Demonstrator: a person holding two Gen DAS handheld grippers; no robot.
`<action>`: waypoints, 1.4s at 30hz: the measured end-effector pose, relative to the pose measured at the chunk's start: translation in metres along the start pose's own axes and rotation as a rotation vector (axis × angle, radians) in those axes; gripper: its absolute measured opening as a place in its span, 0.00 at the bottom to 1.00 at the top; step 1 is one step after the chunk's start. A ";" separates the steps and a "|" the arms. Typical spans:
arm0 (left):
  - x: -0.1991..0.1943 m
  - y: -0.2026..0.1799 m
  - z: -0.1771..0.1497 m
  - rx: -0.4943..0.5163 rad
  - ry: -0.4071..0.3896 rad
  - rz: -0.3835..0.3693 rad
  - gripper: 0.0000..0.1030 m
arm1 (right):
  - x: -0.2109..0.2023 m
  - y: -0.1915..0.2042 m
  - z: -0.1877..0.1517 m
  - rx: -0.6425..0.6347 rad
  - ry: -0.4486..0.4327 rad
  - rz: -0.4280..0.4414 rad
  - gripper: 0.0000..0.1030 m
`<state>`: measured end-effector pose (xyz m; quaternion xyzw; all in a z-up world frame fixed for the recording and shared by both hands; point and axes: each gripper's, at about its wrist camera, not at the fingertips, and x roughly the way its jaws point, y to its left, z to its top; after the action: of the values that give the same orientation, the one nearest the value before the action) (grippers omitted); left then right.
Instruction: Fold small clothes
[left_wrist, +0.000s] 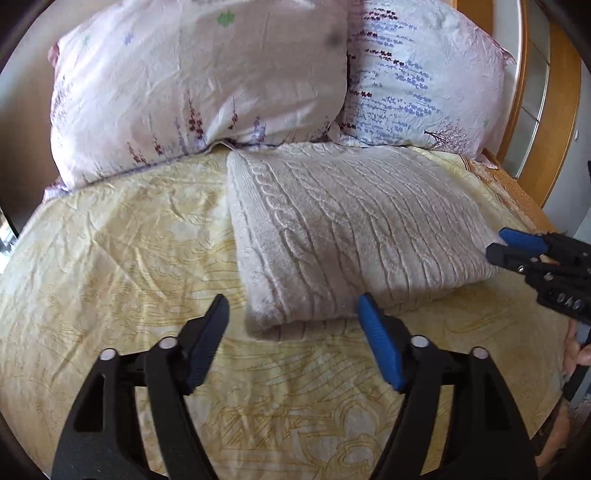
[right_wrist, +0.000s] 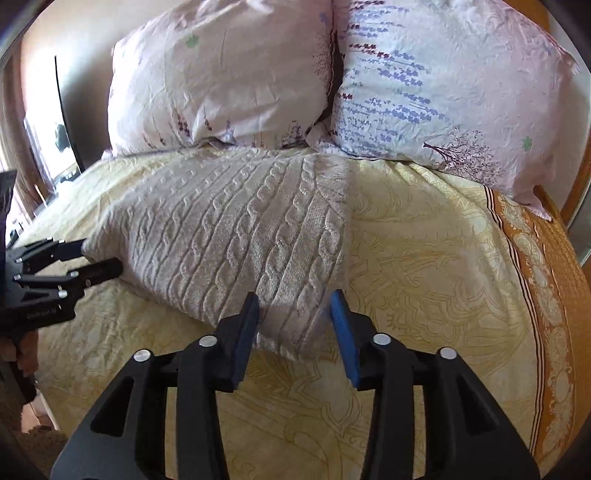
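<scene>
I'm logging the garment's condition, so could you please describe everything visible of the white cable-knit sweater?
The white cable-knit sweater looks thick and soft, with raised braided cables and ribs. It lies folded into a compact, roughly rectangular bundle on the yellow patterned bedspread, its far edge against the floral pillows. The left hand-held gripper and right hand-held gripper stand open at its near corners, gripping nothing.
</scene>
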<state>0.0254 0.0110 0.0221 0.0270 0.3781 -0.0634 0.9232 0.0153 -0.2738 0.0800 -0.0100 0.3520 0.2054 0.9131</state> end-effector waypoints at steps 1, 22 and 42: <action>-0.007 0.000 -0.003 0.015 -0.022 0.031 0.86 | -0.007 0.000 -0.002 0.009 -0.019 0.007 0.80; 0.005 0.005 -0.024 -0.118 0.152 0.056 0.98 | 0.015 0.023 -0.033 0.127 0.162 -0.094 0.99; 0.007 0.001 -0.023 -0.137 0.188 0.108 0.98 | 0.021 0.033 -0.032 0.100 0.179 -0.177 0.99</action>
<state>0.0147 0.0137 0.0012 -0.0100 0.4646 0.0153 0.8853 -0.0040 -0.2414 0.0462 -0.0138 0.4396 0.1044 0.8920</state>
